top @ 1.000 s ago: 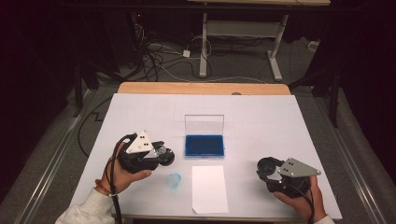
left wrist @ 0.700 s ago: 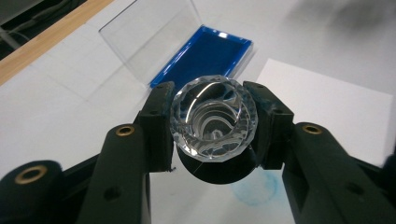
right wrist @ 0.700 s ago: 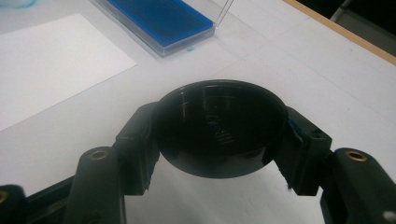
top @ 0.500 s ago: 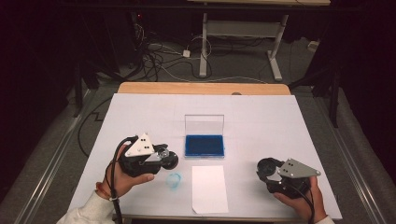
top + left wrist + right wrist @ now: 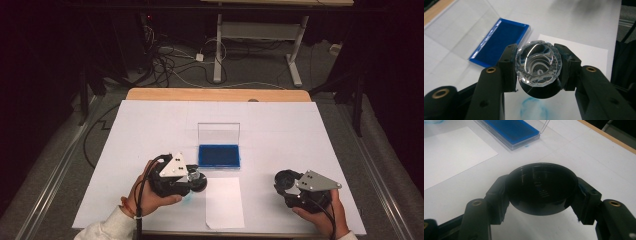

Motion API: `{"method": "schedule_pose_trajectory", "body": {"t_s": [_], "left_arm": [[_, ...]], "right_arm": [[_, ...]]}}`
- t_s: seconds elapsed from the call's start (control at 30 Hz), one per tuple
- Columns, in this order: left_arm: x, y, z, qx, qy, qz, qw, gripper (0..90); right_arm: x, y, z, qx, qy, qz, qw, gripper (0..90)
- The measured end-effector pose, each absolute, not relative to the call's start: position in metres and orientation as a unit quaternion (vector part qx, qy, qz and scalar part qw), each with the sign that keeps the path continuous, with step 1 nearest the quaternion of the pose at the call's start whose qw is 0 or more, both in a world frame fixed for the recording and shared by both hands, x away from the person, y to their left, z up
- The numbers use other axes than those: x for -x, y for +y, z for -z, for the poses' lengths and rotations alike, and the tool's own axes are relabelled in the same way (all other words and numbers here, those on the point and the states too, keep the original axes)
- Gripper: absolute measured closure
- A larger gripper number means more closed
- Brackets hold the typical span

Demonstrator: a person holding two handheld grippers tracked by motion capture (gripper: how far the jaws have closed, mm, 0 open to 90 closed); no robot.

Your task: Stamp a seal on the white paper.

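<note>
right now i have the left gripper [image 5: 538,68] pinching a stamp [image 5: 538,65] by its clear faceted knob, black base down, hanging just above a blue smudge [image 5: 533,110] on the table [image 5: 150,120] near the front edge. the right gripper [image 5: 541,192] is clamped on a black cap [image 5: 541,187], held low over the table toward the front right corner, well apart from everything else. the ink pad [image 5: 218,155] sits open at mid-table, its clear lid upright behind it, and the paper [image 5: 224,202] lies just in front of it, at the front edge.

my worry is the knob: it looks slick and rounded, so the jaws could let it twist or slip if i press down at a tilt, and the print would smear. the stamp is also beside the paper, not over it, so lowering here would likely just mark the table again. the paper is loose too, and may lift with the stamp if the ink sticks.
</note>
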State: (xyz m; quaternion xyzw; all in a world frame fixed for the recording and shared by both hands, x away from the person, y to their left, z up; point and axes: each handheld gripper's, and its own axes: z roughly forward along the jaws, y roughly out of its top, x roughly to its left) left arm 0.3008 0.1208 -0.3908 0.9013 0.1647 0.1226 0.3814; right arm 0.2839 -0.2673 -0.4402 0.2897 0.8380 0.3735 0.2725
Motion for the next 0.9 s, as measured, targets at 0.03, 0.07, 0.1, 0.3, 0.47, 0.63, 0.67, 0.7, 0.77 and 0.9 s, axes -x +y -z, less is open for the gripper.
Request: {"method": "schedule_pose_trajectory", "body": {"t_s": [0.03,0.07,0.1,0.3,0.47,0.63,0.67,0.7,0.77,0.9], "left_arm": [[-0.301,0.117,0.392,-0.904,0.161,-0.120,0.378,55.1],[-0.300,0.114,0.393,-0.905,0.156,-0.118,0.377,55.1],[-0.300,0.111,0.394,-0.905,0.155,-0.115,0.378,55.1],[-0.298,0.095,0.400,-0.915,0.137,-0.107,0.365,55.1],[-0.298,0.081,0.406,-0.923,0.121,-0.099,0.351,55.1],[-0.299,0.068,0.413,-0.929,0.112,-0.094,0.340,55.1],[-0.300,0.066,0.414,-0.931,0.109,-0.092,0.336,55.1],[-0.300,0.063,0.416,-0.932,0.107,-0.091,0.333,55.1],[-0.301,0.059,0.418,-0.934,0.104,-0.088,0.331,55.1],[-0.301,0.052,0.421,-0.936,0.097,-0.086,0.326,55.1]], "right_arm": [[-0.284,-0.267,0.440,-0.291,0.838,-0.373,0.272,38.5],[-0.284,-0.267,0.440,-0.291,0.838,-0.373,0.272,38.6],[-0.284,-0.267,0.441,-0.291,0.838,-0.373,0.272,38.6],[-0.284,-0.266,0.441,-0.289,0.840,-0.372,0.271,38.6],[-0.284,-0.266,0.442,-0.288,0.841,-0.370,0.271,38.6],[-0.284,-0.265,0.442,-0.287,0.842,-0.368,0.268,38.5],[-0.284,-0.265,0.442,-0.288,0.843,-0.368,0.268,38.5],[-0.285,-0.265,0.442,-0.288,0.842,-0.368,0.268,38.6],[-0.285,-0.265,0.443,-0.288,0.843,-0.368,0.268,38.6],[-0.285,-0.265,0.443,-0.287,0.843,-0.367,0.267,38.5]]}}
